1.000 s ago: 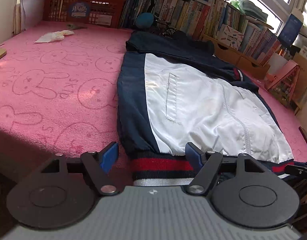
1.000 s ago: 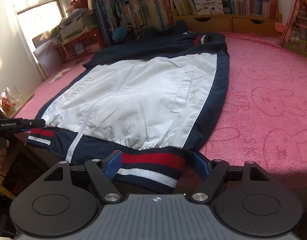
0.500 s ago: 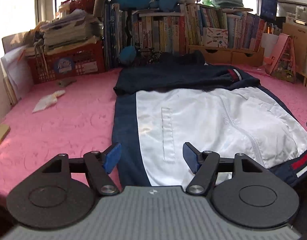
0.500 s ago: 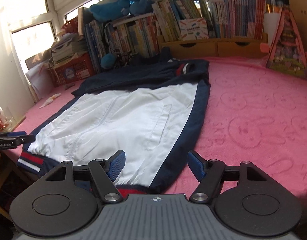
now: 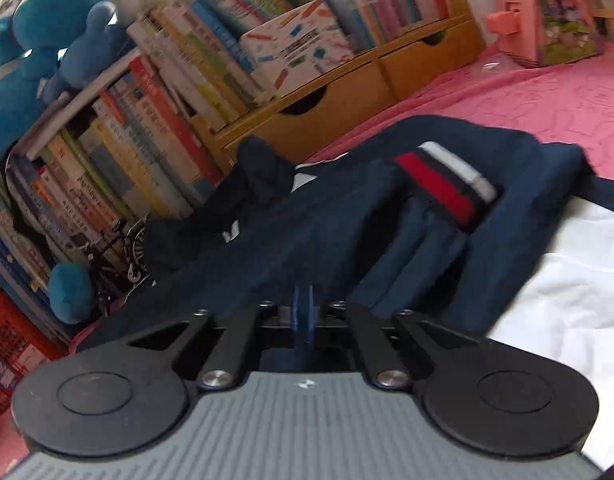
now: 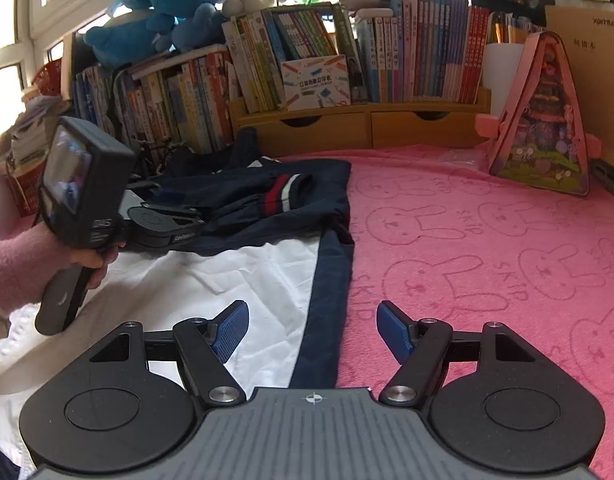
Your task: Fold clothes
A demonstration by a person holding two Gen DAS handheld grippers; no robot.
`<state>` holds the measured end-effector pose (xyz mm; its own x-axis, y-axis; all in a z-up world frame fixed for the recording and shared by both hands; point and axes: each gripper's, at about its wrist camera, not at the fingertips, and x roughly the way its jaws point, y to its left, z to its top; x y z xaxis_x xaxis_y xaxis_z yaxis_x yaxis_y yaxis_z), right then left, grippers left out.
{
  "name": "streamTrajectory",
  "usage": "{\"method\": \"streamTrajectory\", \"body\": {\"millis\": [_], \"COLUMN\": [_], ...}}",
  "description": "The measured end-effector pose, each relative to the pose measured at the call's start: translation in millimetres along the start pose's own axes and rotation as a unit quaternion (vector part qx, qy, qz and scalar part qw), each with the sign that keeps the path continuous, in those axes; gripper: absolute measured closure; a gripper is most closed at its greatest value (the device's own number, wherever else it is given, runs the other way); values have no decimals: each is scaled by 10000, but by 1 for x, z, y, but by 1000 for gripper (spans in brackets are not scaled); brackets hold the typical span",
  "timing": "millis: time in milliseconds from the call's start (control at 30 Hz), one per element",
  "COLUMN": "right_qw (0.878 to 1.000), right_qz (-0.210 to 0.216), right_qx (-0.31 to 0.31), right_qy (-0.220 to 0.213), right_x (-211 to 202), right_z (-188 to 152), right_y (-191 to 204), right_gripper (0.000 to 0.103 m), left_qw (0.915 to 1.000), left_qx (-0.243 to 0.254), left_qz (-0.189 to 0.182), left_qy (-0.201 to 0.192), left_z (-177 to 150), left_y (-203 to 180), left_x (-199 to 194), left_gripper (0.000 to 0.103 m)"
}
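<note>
Our left tool (image 5: 302, 308) is clamped shut at the folded sleeve of the navy-and-white nylon jacket (image 6: 243, 264) lying on the pink bunny-print bed (image 6: 487, 248); whether cloth is pinched, we cannot tell. Our right tool (image 6: 313, 330) hangs wide above its navy side panel. We should confirm a firm pinch before pulling.

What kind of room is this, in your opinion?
Probably a child's bedroom: a pink rabbit-print bedspread, crowded shelves of books, and plush toys on top, near a window.

Left wrist view motion-blurred; book spines (image 5: 155, 152) unreadable. Left gripper (image 5: 302, 312) pads together, cloth between them cannot be told. Jacket (image 6: 243, 264) hem cut off by right gripper body (image 6: 311, 436); left gripper tips hidden there
</note>
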<state>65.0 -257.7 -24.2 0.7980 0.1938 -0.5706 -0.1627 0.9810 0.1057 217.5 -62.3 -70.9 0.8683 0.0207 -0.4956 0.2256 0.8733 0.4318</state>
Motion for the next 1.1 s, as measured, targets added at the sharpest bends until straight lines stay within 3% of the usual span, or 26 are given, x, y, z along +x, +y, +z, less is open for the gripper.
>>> {"method": "streamTrajectory", "body": {"millis": [67, 167, 267, 333, 400, 433, 533, 667, 733, 800, 833, 933, 1000, 1100], "right_qw": [9998, 9968, 9896, 9845, 9895, 9917, 9971, 9960, 9954, 9955, 9957, 9966, 9970, 9970], "right_qz": [-84, -19, 61, 83, 75, 70, 40, -383, -490, -528, -531, -444, -395, -401], "right_qx": [-207, -803, -1434, -1733, -1412, -1244, -755, -810, -814, -761, -726, -661, -649, -667], "right_qy": [2, 34, -60, -251, -295, -316, -72, 37, 121, 201, 223, 209, 167, 48], "right_x": [8, 34, 64, 78, 83, 86, 87, 76, 73, 73, 73, 73, 73, 77], "right_z": [8, 27, 47, 57, 62, 65, 58, 44, 37, 31, 29, 24, 22, 27], "right_y": [-3, 12, 44, 67, 71, 73, 61, 44, 37, 30, 28, 26, 25, 26], "right_gripper": [31, 31, 31, 31, 31, 31, 31, 30, 29, 29, 29, 29, 29, 29], "left_qw": [9986, 9852, 9804, 9898, 9942, 9934, 9906, 9888, 9904, 9927, 9928, 9862, 9808, 9842], "left_qx": [-379, -795, -1291, -1068, -1038, -989, -549, -122, -70, -76, -124, -487, -551, -537], "left_qz": [337, 1515, 1486, 916, -55, -505, -1228, -1464, -1369, -1201, -1191, -1580, -1869, -1685], "left_qy": [-147, -134, 60, -201, -288, -277, -241, -260, -199, -107, -63, 41, 7, -51], "left_z": [-7, -19, -42, -49, -48, -45, -34, -15, -6, 1, 4, 6, 4, -4], "left_y": [45, 149, 228, 214, 186, 165, 96, 30, 12, -1, -5, 0, 5, 22], "left_x": [-4, -20, -52, -71, -73, -65, -35, -4, 7, 17, 20, 18, 11, -2], "left_gripper": [103, 103, 103, 97, 60, 53, 51, 49, 41, 40, 40, 52, 54, 52]}}
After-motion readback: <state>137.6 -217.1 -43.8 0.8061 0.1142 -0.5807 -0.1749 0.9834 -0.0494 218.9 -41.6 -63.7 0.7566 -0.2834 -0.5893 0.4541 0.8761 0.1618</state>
